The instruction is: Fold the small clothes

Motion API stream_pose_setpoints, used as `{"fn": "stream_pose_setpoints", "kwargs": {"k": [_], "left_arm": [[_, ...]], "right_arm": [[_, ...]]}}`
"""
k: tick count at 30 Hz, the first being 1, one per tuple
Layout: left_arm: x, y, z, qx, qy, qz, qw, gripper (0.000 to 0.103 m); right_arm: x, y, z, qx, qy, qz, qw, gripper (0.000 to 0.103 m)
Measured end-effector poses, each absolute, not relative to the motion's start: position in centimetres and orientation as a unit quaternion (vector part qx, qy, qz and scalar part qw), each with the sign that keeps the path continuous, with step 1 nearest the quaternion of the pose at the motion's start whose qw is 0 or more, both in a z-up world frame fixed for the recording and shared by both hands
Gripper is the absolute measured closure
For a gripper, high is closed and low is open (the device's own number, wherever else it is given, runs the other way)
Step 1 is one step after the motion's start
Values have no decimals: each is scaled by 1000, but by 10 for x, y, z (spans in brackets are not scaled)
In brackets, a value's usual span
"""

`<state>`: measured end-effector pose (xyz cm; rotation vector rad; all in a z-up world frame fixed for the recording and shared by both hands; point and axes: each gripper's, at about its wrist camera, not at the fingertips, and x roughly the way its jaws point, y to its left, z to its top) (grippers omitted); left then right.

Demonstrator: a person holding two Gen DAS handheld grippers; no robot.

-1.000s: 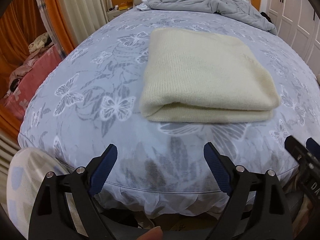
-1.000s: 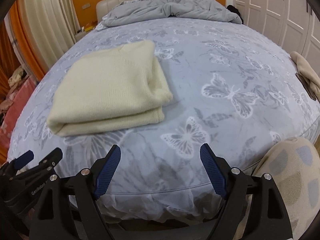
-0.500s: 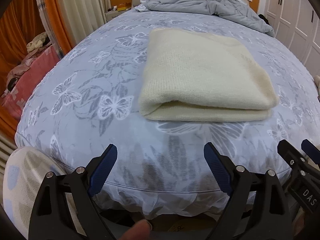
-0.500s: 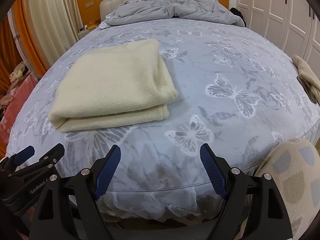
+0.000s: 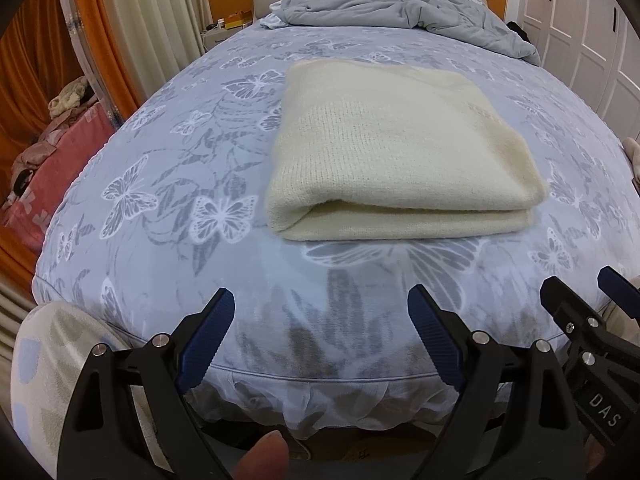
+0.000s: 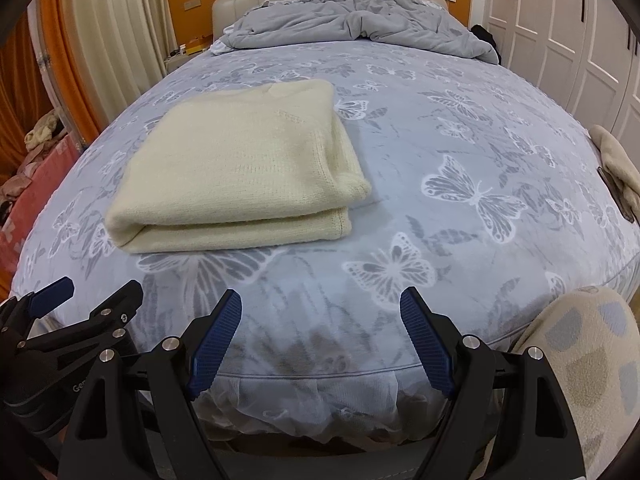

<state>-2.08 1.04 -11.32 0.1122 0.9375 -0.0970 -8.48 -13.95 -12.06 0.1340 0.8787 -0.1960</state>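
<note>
Both cameras have drawn slightly nearer the bed over the last second; we log the cream knit garment [image 5: 400, 160] as larger in view, otherwise unshifted. Item one: garment, folded into a flat rectangle of stacked layers, lying on the butterfly-print bedspread [image 6: 460, 152] toward the foot of the bed, rounded fold at its left end. Item two: left gripper [image 5: 320, 340], jaws released, empty, hovering short of the bed's foot edge. Item three: right gripper [image 6: 320, 336], jaws likewise spread wide, empty, well apart from the garment. We judge the fold finished and the step in hand a withdrawal or check; a next move would call for squaring the near layered edges, or fetching another piece. Open room: bare bedspread to the garment's right. Bounds: rumpled grey duvet [image 6: 352, 20] at the head, beige cloth [image 6: 616, 160] at the right edge.
</note>
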Motion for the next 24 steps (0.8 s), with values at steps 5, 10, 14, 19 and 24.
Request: {"fn": "stream_pose_setpoints", "kwargs": {"k": [5, 10, 14, 19, 24], "left_arm": [[-22, 8, -113, 58, 450, -49, 890, 17], [-22, 8, -113, 56, 451, -44, 890, 17], [-22, 8, -113, 56, 451, -42, 890, 17], [-23, 7, -112, 55, 449, -40, 891, 17], [-23, 8, -113, 54, 450, -41, 891, 17]], "right_arm": [[-86, -135, -120, 59, 423, -90, 900, 24], [-85, -135, -120, 63, 424, -91, 899, 24], [-85, -136, -120, 65, 425, -91, 898, 24], [-86, -136, -120, 69, 425, -93, 898, 24], [-86, -137, -121, 71, 425, -93, 898, 24]]}}
